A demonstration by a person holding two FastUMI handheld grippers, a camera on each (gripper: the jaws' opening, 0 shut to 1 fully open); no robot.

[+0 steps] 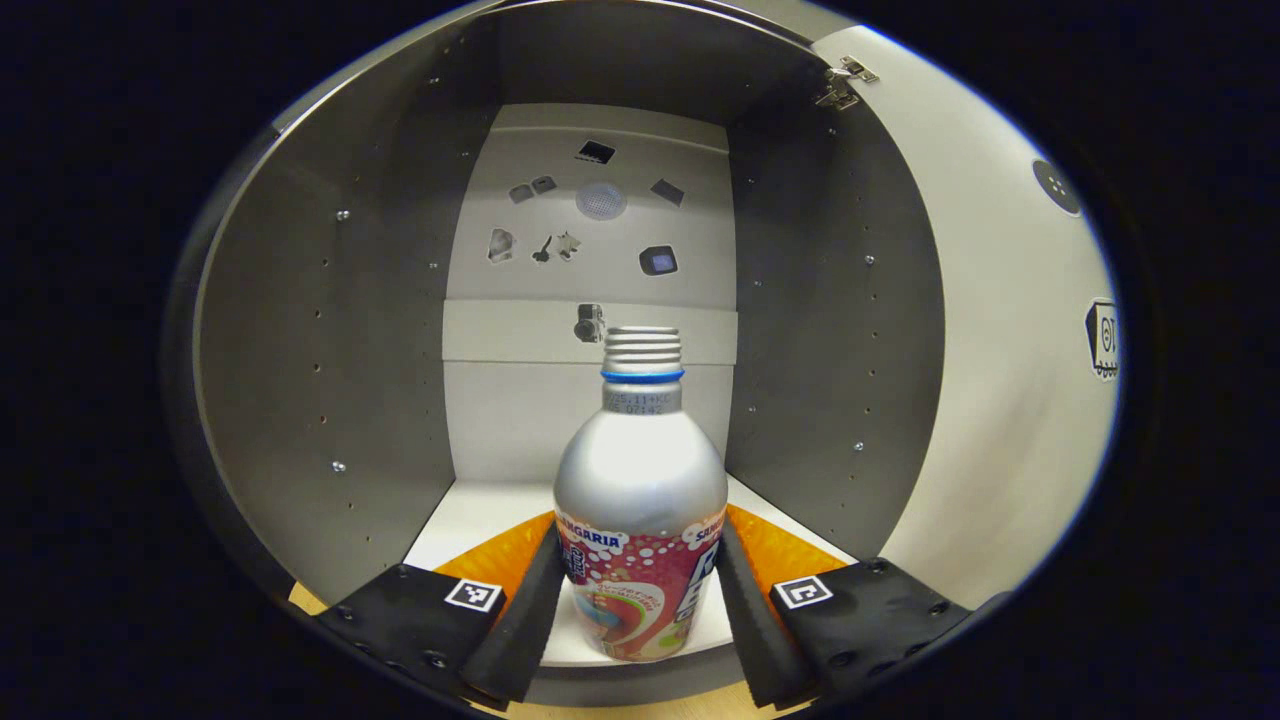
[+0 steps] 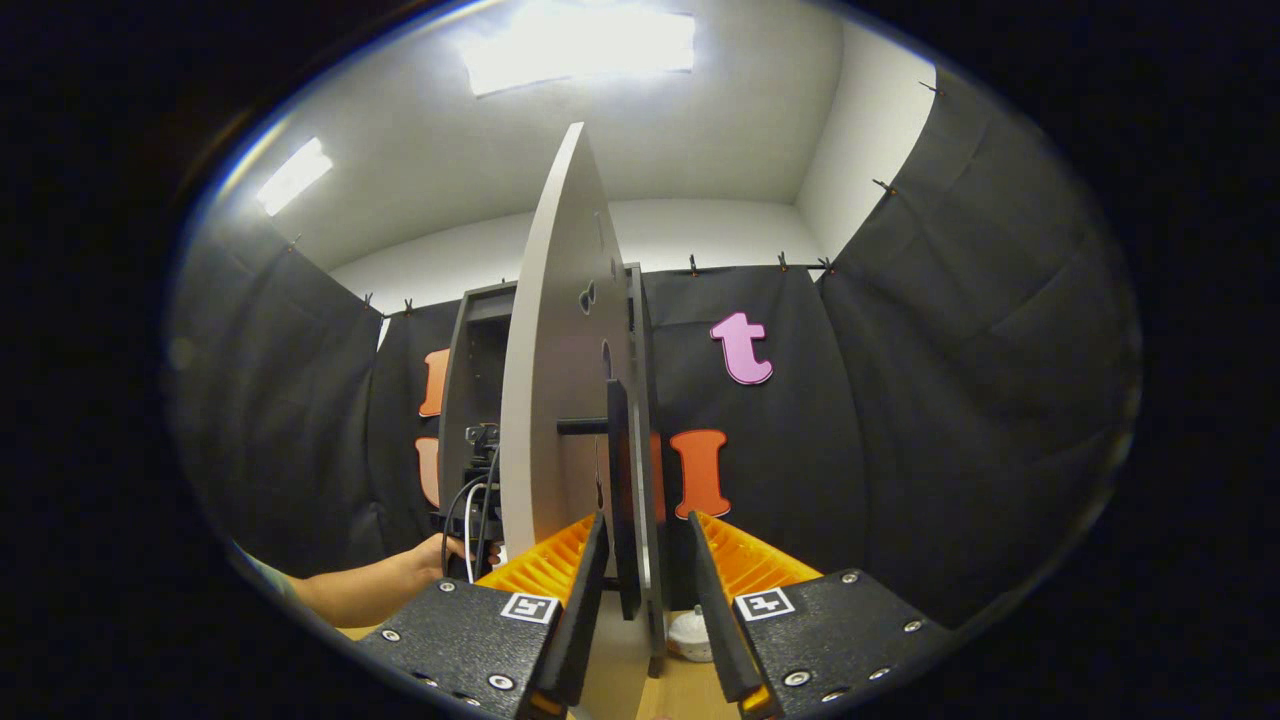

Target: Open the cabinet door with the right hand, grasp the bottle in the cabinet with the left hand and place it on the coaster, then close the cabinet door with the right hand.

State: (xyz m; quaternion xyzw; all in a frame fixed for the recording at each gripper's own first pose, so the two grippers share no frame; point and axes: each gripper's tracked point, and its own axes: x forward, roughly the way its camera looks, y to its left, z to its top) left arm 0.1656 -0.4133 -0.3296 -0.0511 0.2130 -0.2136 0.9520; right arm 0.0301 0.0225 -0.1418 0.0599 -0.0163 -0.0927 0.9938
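A silver bottle (image 1: 640,500) with a red label and no cap stands upright on the white floor of the open cabinet (image 1: 330,330). My left gripper (image 1: 640,545) reaches in, and both fingers (image 1: 530,600) press against the bottle's sides. The white cabinet door (image 2: 550,400) stands swung open, seen nearly edge-on. Its black bar handle (image 2: 622,500) sits between the fingers of my right gripper (image 2: 647,560), which is open; there is a gap on the handle's right side. In the right gripper view a hand (image 2: 425,560) holds the left gripper (image 2: 470,500) at the cabinet mouth.
The open door (image 1: 1000,330) lies to the right in the left gripper view. A small white round object (image 2: 690,632) lies on the wooden table (image 2: 690,690) by the door's foot. Black cloth walls (image 2: 950,400) close in the booth.
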